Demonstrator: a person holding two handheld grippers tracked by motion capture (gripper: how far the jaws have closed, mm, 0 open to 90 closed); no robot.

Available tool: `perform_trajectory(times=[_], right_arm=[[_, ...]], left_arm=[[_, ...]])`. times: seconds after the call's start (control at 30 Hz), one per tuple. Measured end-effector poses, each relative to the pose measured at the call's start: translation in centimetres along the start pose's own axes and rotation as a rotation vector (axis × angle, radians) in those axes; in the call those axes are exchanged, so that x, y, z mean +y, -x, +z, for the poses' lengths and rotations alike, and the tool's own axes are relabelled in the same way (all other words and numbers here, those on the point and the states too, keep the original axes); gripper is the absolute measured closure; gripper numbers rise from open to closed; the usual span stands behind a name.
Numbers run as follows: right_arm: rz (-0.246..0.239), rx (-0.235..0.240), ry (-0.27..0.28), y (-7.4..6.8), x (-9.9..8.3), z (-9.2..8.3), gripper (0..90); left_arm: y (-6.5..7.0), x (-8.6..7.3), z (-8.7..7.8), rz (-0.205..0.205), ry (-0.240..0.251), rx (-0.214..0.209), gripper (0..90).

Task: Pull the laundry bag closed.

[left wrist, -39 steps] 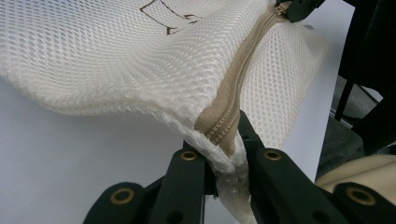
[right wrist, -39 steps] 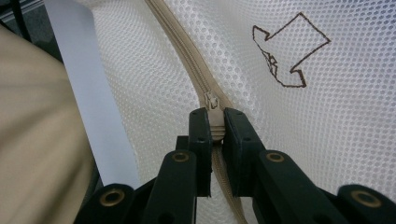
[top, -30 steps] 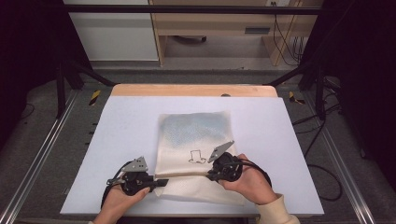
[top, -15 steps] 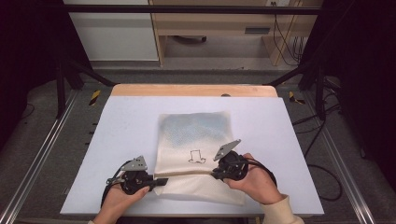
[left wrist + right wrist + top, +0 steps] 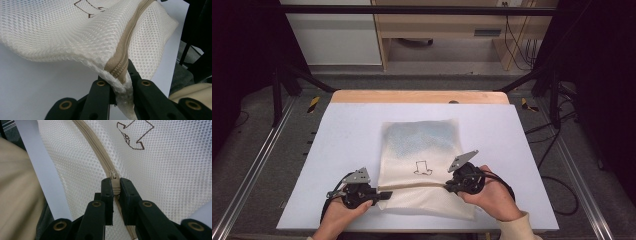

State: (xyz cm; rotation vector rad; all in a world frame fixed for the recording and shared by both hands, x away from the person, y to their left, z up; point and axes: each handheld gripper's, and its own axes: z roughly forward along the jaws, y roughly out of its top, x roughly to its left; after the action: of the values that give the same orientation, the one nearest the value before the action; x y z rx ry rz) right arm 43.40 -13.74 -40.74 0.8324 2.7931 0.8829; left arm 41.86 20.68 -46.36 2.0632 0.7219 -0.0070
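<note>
A cream mesh bag [image 5: 422,145] with a beige zipper [image 5: 417,186] across its near end lies on the white table [image 5: 352,130]. A small arrow outline [image 5: 423,167] is printed on it. My left gripper [image 5: 383,194] is shut on the bag's left edge, at the zipper's end. In the left gripper view its jaws [image 5: 119,75] pinch the folded mesh [image 5: 62,32] and zipper tape [image 5: 130,35], which rise off the table. My right gripper [image 5: 449,186] is shut on the zipper pull [image 5: 113,175], with the zipper tape [image 5: 95,147] running away ahead of it.
The table's wooden far edge [image 5: 417,96] borders a dark floor with a black frame [image 5: 287,75] and cables [image 5: 557,180]. White tabletop lies bare to the left and right of the bag. A beige sleeve [image 5: 17,195] is close beside the right gripper.
My right gripper has slid a little to the right along the zipper line. The left gripper and the bag's left edge have stayed put.
</note>
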Motion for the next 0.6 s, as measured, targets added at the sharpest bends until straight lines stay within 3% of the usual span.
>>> perform_trajectory(times=[0.6], right_arm=[[0.036,-0.014,0.004,0.4,-1.6,-0.7,82.0]], left_arm=[[-0.1,0.0,-0.1,-0.006,0.002,0.001,84.5]])
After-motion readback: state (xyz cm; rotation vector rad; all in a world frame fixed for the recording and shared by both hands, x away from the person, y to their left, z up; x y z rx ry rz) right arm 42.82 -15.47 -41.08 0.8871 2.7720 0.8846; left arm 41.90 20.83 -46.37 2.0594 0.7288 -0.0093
